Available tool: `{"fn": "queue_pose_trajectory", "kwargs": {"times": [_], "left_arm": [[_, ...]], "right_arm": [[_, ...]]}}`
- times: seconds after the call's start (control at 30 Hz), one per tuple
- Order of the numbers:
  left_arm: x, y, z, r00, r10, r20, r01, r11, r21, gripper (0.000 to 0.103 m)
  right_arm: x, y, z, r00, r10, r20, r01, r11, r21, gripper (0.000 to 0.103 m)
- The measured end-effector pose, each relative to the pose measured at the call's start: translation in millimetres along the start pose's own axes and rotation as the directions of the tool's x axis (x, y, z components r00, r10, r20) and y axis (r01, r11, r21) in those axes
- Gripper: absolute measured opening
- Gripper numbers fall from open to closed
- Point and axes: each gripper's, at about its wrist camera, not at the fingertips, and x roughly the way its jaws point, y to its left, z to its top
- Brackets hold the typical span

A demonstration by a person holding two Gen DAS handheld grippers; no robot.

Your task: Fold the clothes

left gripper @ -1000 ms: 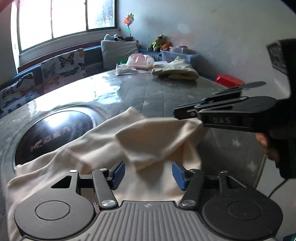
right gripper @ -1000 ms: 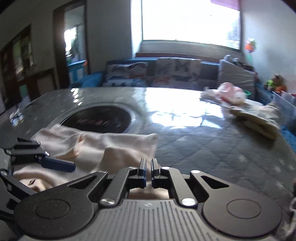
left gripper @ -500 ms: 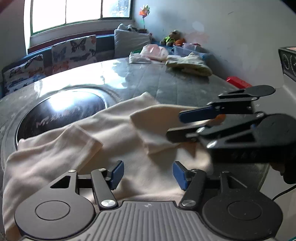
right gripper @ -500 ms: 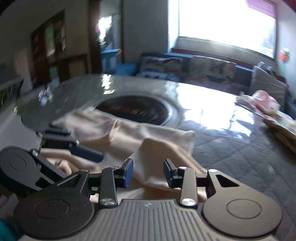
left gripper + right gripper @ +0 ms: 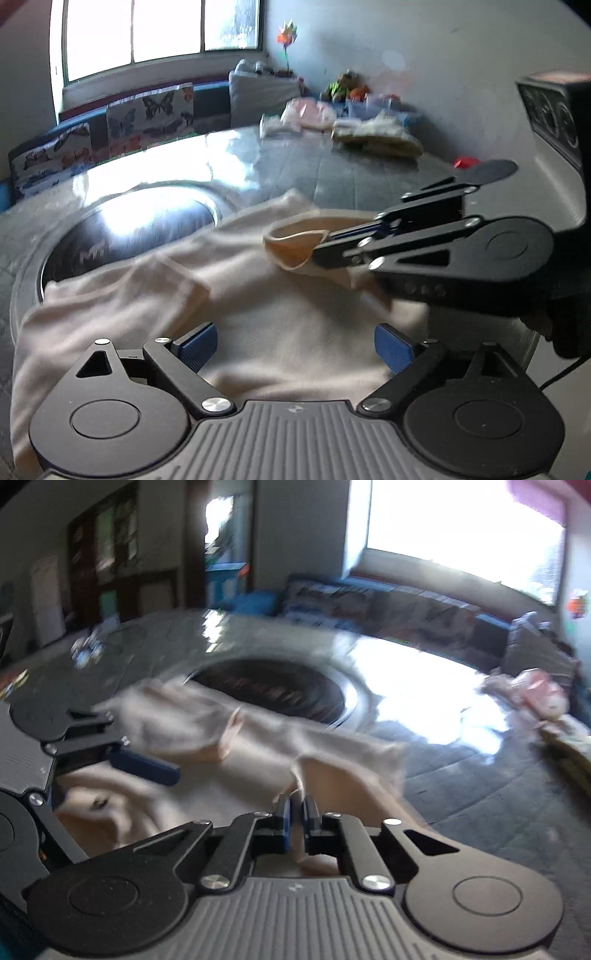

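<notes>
Right tongs (image 5: 297, 818) reclosed, pinching cream garment's (image 5: 280, 332) fold

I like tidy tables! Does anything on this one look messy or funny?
Yes. The cream shirt lies rumpled, and one edge is lifted off the table because the right gripper has its jaws shut on it. The left gripper is open above the shirt. Loose clothes sit heaped at the far side.

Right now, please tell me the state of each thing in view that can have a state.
Left gripper: open, holding nothing, above the garment.
Right gripper: shut on the sleeve.
Cream garment: spread on the table, partly folded.
Sleeve: lifted and pinched.
Table: glossy, reflecting window light.
Other clothes: piled at the far edge.
</notes>
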Motion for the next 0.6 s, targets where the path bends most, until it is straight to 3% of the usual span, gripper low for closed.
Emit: {"fn": "queue_pose_trajectory", "kwargs": {"times": [0.2, 0.43, 0.57, 0.6], "left_arm": [[7.9, -25.5, 17.1, 0.996, -0.077, 0.037, 0.074, 0.995, 0.065, 0.074], [29.7, -65.9, 27.3, 0.989, -0.147, 0.027, 0.141, 0.977, 0.161, 0.072], [48.9, -82.5, 24.9, 0.987, -0.155, -0.031, 0.158, 0.967, 0.199, 0.039], [54.6, -84.5, 23.3, 0.988, -0.147, -0.049, 0.154, 0.967, 0.200, 0.036]], "right_arm": [[-39.8, -42.8, 2.8, 0.983, -0.163, 0.084, 0.153, 0.981, 0.119, 0.005], [-63.8, -87.2, -6.7, 0.946, -0.312, 0.086, 0.286, 0.931, 0.226, 0.005], [-67.8, -108.5, -16.5, 0.932, -0.357, 0.066, 0.323, 0.899, 0.294, 0.005], [-68.7, -112.0, -19.4, 0.929, -0.365, 0.063, 0.330, 0.893, 0.307, 0.005]]}}
